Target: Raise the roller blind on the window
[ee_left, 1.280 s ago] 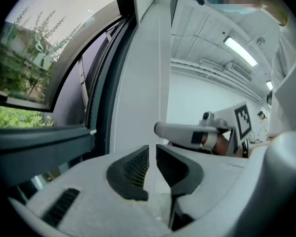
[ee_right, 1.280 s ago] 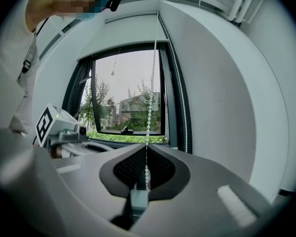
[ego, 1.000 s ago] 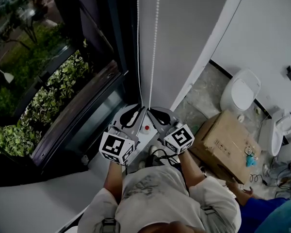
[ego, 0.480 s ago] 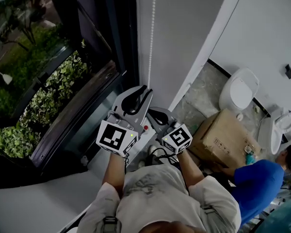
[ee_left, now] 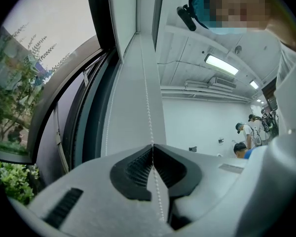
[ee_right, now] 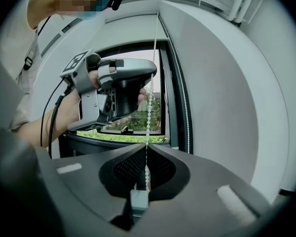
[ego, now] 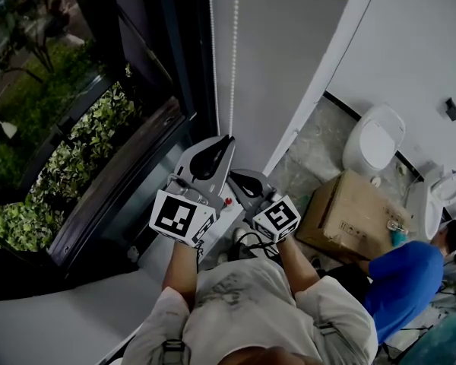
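Left gripper (ego: 225, 141): fingers closed at the tips on the bead chain (ego: 232, 59), which runs straight through them. Right gripper (ego: 233, 176) sits just below it, fingers also pinched shut on the same strand. The second strand hangs free, closer to the dark window frame (ego: 184, 67). Both strands run in front of the grey wall panel (ego: 289, 59). Greenery shows through the glass. Can't make out the blind fabric itself. Cardboard box (ego: 349, 219) is on the floor at right.
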The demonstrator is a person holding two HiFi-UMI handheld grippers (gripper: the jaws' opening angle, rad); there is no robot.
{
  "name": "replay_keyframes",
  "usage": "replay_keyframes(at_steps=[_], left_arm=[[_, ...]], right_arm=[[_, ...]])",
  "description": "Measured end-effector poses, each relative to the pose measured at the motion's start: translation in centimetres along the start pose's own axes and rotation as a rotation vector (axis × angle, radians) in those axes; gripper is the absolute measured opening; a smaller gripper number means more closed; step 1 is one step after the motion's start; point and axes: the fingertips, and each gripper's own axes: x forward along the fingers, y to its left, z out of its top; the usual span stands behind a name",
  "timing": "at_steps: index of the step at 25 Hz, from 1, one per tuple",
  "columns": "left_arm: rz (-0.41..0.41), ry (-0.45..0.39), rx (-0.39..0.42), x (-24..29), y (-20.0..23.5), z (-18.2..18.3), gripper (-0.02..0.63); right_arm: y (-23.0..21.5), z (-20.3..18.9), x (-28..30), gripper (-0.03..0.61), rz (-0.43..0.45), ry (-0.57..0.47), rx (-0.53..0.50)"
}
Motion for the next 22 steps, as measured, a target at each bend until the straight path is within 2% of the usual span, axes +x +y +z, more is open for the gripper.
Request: replay_keyframes(at_steps=[22], left_arm=[[0.013,0.146,-0.090,-2.0,-0.1,-8.2,0.015]], right_arm=[[0.8,-8.2,-0.3,0.012,-0.018,0.150,0.061]])
